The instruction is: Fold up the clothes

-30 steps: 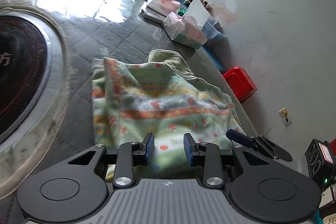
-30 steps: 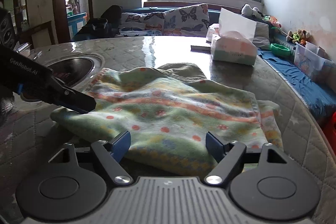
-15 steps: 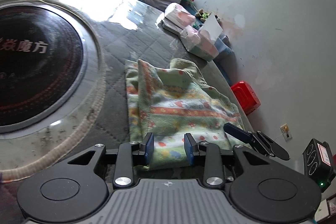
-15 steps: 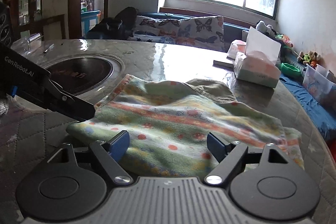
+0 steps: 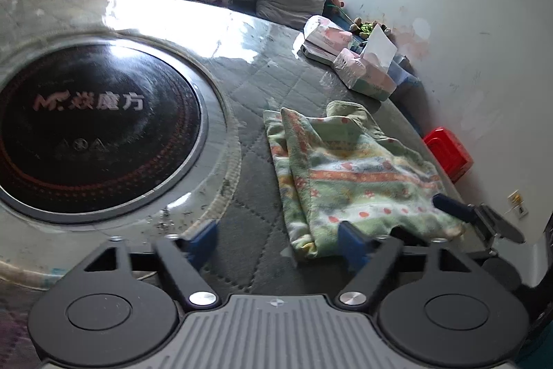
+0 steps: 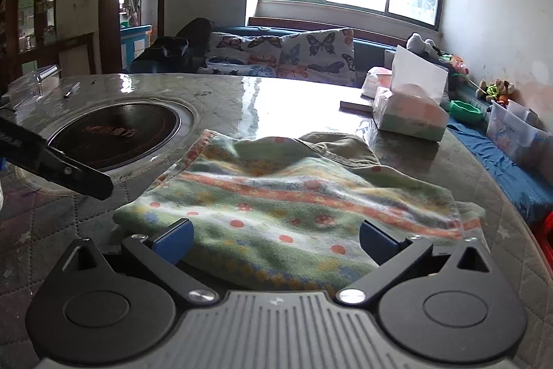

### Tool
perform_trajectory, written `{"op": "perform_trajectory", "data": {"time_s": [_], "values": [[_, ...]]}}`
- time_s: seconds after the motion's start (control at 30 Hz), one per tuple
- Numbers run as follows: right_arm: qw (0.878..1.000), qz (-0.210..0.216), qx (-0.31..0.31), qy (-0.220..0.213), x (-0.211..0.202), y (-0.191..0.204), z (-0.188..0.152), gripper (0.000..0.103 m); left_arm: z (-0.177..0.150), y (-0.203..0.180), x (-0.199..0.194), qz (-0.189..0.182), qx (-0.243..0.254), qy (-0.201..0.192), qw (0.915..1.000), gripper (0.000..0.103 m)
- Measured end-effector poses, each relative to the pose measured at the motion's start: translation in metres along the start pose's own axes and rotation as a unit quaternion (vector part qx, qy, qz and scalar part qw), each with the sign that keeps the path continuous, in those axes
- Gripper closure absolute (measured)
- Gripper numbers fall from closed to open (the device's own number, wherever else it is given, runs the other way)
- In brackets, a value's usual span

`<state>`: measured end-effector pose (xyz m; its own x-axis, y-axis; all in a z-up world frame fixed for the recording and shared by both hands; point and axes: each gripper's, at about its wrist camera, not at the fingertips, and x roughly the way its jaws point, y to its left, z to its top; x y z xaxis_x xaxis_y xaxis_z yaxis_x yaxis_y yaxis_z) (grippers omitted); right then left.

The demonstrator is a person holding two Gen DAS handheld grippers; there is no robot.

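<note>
At far left of the quilted table (image 5: pixel 249 168) lay the round black cooktop (image 5: pixel 93 130); beside it your left gripper (image 5: pixel 278 239) had its jaws opening wide, the pads clear of the cloth and only the near corner of the folded green patterned garment (image 5: pixel 352 172) lying by the right-hand pad. To its right, your right gripper (image 6: pixel 274 239) was likewise opening, at its widest, with the garment's near edge (image 6: pixel 283 213) between the pads but not pinched. Beyond the garment, toward the right, stood a tissue box (image 6: pixel 408 116).
</note>
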<state>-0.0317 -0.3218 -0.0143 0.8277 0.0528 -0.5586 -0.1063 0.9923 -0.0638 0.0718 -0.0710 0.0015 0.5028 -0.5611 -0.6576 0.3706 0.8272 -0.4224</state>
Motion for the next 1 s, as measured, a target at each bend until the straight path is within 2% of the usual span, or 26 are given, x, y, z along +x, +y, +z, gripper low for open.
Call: {"op": "perform_trajectory", "data": {"time_s": [0.1, 0.23, 0.7, 0.87, 1.0], "values": [[1.000, -0.006, -0.001, 0.002, -0.003, 0.001, -0.002, 0.000, -0.006, -0.006, -0.004, 0.018, 0.026, -0.011, 0.9995, 0.007], [1.000, -0.016, 0.002, 0.002, -0.009, 0.004, -0.008, 0.000, -0.013, -0.013, -0.009, 0.030, 0.045, -0.016, 0.9984, 0.000], [0.997, -0.046, 0.064, 0.018, -0.029, -0.003, -0.030, 0.000, -0.034, -0.027, -0.014, 0.055, 0.054, -0.020, 0.9968, 0.000], [0.995, -0.048, 0.085, 0.025, -0.033, -0.004, -0.035, 0.000, -0.041, -0.033, -0.015, 0.073, 0.071, -0.023, 0.9945, 0.000], [0.994, -0.049, 0.096, 0.029, -0.034, -0.003, -0.038, 0.000, -0.047, -0.036, -0.014, 0.073, 0.078, -0.010, 0.9942, 0.000]]}}
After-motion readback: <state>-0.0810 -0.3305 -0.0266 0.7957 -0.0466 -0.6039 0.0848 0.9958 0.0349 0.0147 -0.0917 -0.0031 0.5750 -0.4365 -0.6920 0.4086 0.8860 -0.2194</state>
